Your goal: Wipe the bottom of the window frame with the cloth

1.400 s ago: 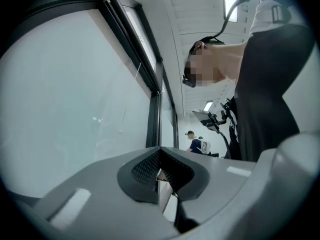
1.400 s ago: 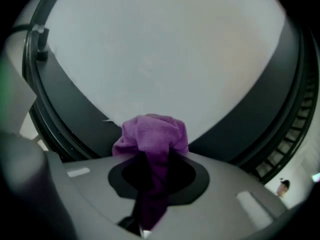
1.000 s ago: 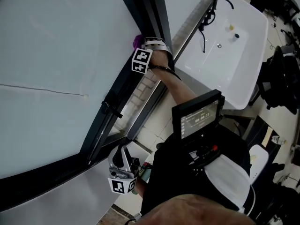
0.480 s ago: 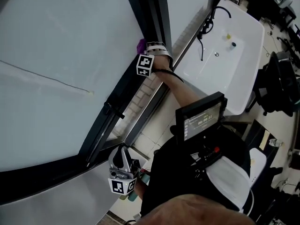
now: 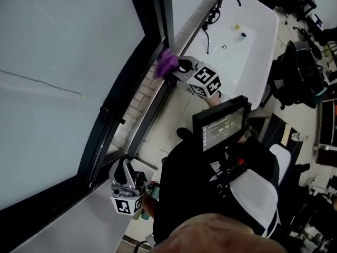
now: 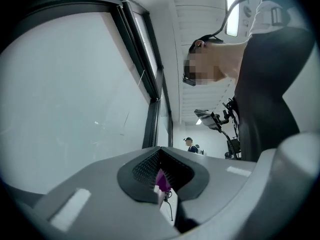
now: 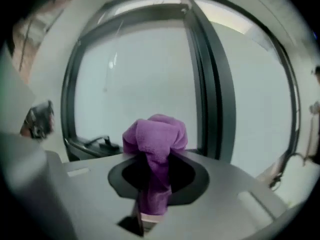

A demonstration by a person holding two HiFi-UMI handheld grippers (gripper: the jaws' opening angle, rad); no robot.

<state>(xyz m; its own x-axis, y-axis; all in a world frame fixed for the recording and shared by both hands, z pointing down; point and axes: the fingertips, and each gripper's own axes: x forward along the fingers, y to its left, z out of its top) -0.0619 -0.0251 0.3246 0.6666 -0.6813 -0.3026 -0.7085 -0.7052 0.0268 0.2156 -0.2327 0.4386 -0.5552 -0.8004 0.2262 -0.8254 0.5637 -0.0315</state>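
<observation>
A purple cloth point(image 5: 167, 63) is bunched in my right gripper point(image 5: 180, 67), whose jaws are shut on it. The cloth lies against the dark window frame point(image 5: 138, 62) where it meets the tiled ledge. In the right gripper view the cloth point(image 7: 156, 134) bulges out past the jaw tips of the right gripper point(image 7: 153, 160), with the frame's upright bar point(image 7: 210, 84) behind it. My left gripper point(image 5: 122, 174) hangs low by the frame's near end, shut and holding nothing. The left gripper point(image 6: 161, 158) looks along the frame, and the far cloth point(image 6: 162, 180) shows through the gap.
A white sink point(image 5: 253, 30) with a black tap point(image 5: 213, 12) stands to the right of the frame. A tiled ledge point(image 5: 152, 96) runs below the glass point(image 5: 58, 62). A latch point(image 5: 108, 115) sticks out from the frame. A chest-mounted screen point(image 5: 221, 125) is in front.
The right gripper has swung round and down with the cloth, from high on the frame to its edge at the ledge. The left gripper has kept its place.
</observation>
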